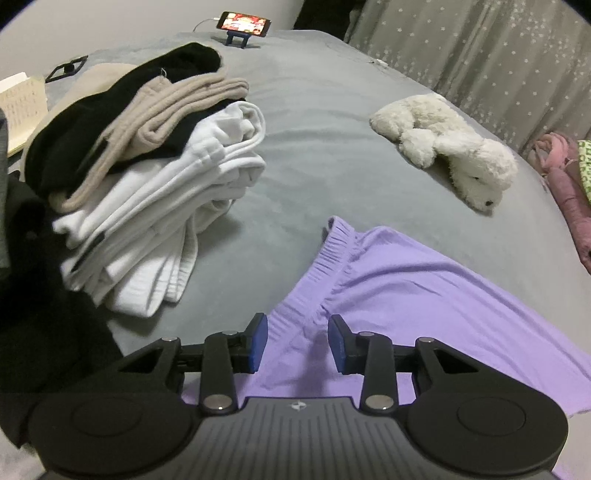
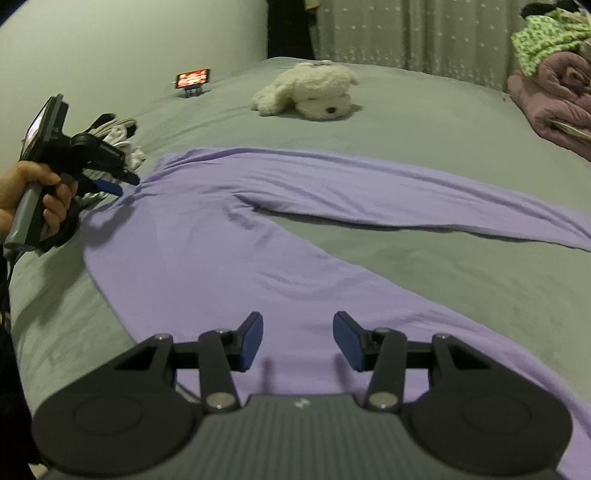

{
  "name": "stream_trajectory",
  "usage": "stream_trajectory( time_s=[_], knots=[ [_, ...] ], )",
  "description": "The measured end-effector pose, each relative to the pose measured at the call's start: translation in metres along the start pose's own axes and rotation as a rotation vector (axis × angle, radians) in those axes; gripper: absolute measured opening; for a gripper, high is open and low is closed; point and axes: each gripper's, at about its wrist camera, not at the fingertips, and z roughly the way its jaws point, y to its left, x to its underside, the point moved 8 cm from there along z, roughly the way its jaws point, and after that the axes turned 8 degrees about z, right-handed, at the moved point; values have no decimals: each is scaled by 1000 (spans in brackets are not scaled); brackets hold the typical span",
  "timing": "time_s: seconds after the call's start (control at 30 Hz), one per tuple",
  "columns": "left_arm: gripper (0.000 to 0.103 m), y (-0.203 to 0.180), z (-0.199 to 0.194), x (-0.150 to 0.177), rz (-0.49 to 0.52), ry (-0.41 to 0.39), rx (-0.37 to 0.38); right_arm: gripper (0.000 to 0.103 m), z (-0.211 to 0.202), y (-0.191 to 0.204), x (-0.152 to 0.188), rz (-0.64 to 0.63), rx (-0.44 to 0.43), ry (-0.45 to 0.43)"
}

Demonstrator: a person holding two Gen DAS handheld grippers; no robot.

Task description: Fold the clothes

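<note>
The lilac trousers (image 2: 229, 236) lie flat on the grey bed (image 2: 406, 122), long axis running along its near edge: the waistband (image 1: 334, 254) points toward the stack of folded clothes (image 1: 155, 206), the two legs fork away toward the crumpled pink blanket (image 2: 546, 107) at the opposite side. The left gripper (image 1: 297, 341) hovers over the waistband end, jaws apart, gripping nothing. The right gripper (image 2: 298, 341) hangs above the nearer leg, apparently clear of it, jaws parted and empty.

No text can be read: the phone (image 1: 245, 23) screen shows only a colourful blur (too small to make out).
</note>
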Motion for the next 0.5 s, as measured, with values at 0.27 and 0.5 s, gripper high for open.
stream_trajectory(
  time_s=[0.27,0.5],
  knots=[
    [41,15,12,-25,-69,-38,29,49,-7,-2,-6,18,-4,-27],
    [42,-11,25,-40,-55,-86,102,51,-5,-6,-8,43,0,-28]
  ],
)
